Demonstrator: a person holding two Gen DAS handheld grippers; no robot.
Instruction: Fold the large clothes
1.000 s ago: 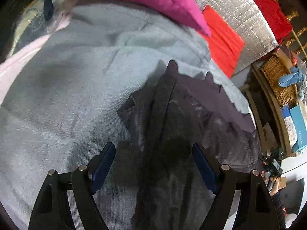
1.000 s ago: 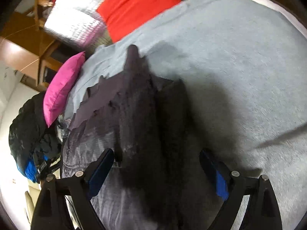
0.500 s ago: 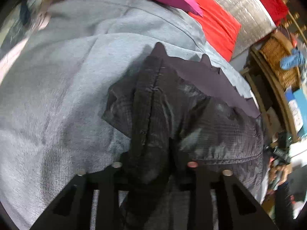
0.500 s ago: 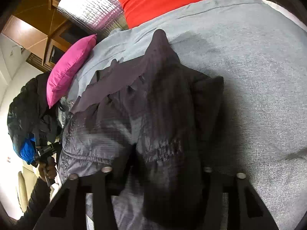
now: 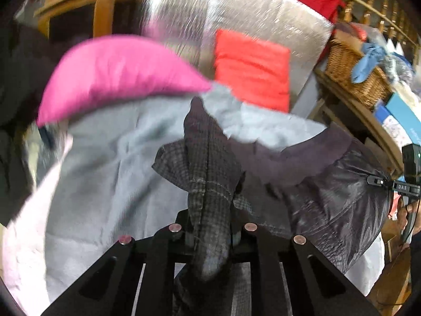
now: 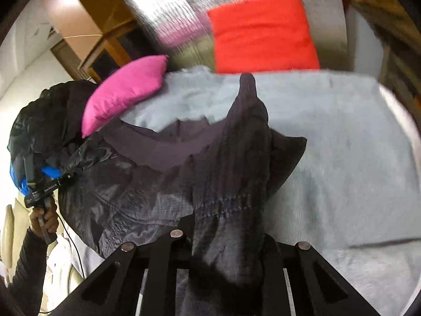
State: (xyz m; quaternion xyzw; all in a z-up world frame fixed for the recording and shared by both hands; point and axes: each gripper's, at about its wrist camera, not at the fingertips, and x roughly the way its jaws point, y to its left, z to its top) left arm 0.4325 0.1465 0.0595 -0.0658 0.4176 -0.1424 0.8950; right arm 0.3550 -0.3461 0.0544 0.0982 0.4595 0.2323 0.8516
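A: What takes up most of the view?

B: A wide pale grey fleece blanket (image 6: 342,158) spread over the bed. Behind it stands a silver quilted foil panel (image 5: 263,21) with a flat red cushion (image 6: 263,29) leaning on it, and a magenta pillow (image 5: 115,73) lies at the blanket's far edge.

A: And the garment?

B: The large dark charcoal jacket with a shiny ripstop shell (image 6: 147,189) lies on the blanket, partly raised off it. Its plum-grey lining (image 5: 294,158) shows along the upper edge, and two bunched folds rise toward the cameras.

A: How do the grippers stand?

B: The left gripper (image 5: 210,234) has its black fingers drawn close, pinching one fold of the jacket. The right gripper (image 6: 226,237) is likewise drawn tight around the other fold.

A: Anything smaller?

B: A woven wicker basket (image 5: 352,73) sits on a wooden shelf to the right, with a light blue cloth (image 5: 368,58) in it.
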